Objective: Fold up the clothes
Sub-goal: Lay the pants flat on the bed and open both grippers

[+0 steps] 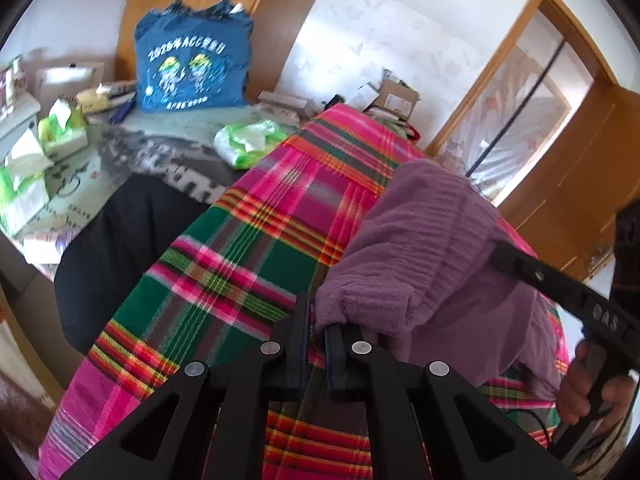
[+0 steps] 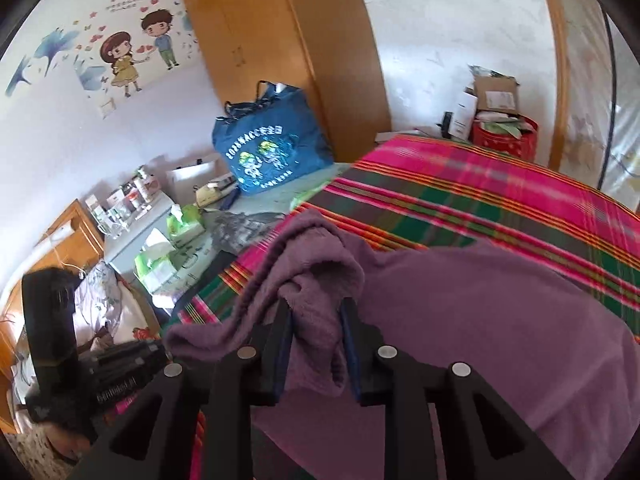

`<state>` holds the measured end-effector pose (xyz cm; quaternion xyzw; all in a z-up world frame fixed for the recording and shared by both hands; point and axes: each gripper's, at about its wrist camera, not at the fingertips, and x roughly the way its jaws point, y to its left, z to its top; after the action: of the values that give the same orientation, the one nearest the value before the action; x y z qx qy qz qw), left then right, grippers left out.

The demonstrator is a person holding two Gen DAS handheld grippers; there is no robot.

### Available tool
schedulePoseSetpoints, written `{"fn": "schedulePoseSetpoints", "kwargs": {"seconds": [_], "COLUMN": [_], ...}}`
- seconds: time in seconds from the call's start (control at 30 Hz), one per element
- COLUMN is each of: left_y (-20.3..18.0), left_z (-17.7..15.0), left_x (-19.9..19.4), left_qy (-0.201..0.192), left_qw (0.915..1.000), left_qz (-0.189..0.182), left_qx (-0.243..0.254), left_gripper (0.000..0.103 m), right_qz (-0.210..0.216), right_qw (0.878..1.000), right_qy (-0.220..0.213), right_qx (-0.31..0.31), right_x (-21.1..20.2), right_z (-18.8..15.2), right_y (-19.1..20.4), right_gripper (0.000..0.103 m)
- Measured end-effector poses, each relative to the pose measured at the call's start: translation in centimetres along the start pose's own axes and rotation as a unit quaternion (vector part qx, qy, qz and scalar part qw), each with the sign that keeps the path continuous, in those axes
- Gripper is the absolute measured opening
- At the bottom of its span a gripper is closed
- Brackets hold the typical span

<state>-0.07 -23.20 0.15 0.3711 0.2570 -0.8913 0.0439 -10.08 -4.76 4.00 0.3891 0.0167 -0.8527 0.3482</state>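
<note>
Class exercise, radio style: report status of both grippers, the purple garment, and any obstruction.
Left gripper nearly shut, purple garment beside its tip, grip unclear. Right gripper holds a bunched fold of it. Garment on plaid blanket. Nothing in the way.

Plaid blanket [image 2: 500,200] lies bare beyond purple garment [image 2: 500,320]; clutter crowds table [image 1: 132,136].

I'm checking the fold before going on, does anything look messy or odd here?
The purple cloth is bunched, not flat: a crumpled wad stands between the right tool fingers, over the plaid sheet. The left tool is at another rumpled edge. Nothing looks damaged.
</note>
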Motion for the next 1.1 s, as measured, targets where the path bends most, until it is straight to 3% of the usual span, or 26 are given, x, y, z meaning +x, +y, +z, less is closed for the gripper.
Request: {"fn": "schedulePoseSetpoints", "kwargs": {"seconds": [0.17,0.3,0.53,0.8,0.9,1.1], "left_y": [0.4,0.8,0.2,-2.7,-4.9,-10.1], "left_z": [-0.3,-0.5,-0.5,-1.0,-1.5,-2.9], "left_x": [0.6,0.6,-1.0,-4.0,-4.9,-3.1], "left_qy": [0.019,0.028,0.021,-0.008,-0.021,0.017], "left_qw": [0.9995,0.9988,0.9994,0.9979,0.9958,0.9875], "left_qz": [0.017,0.015,0.021,0.043,0.025,-0.019], "left_qx": [-0.019,-0.036,-0.016,0.049,0.085,0.156], "left_gripper": [0.006,0.006,0.008,0.021,0.028,0.033], "right_qz": [0.014,-0.018,-0.07,-0.188,-0.23,-0.292], "right_qw": [0.999,1.0,0.996,0.979,0.969,0.952], "right_qy": [0.017,0.016,-0.005,-0.011,0.005,0.028], "right_qx": [0.026,0.016,0.046,0.075,0.087,0.091], "right_x": [-1.6,-3.5,-9.1,-17.7,-20.3,-24.6], "right_z": [-1.0,-1.4,-3.6,-7.4,-9.4,-12.3], "right_y": [-1.6,-2.3,-6.5,-12.0,-13.9,-15.4], "right_gripper": [0.028,0.028,0.028,0.028,0.028,0.028]}}
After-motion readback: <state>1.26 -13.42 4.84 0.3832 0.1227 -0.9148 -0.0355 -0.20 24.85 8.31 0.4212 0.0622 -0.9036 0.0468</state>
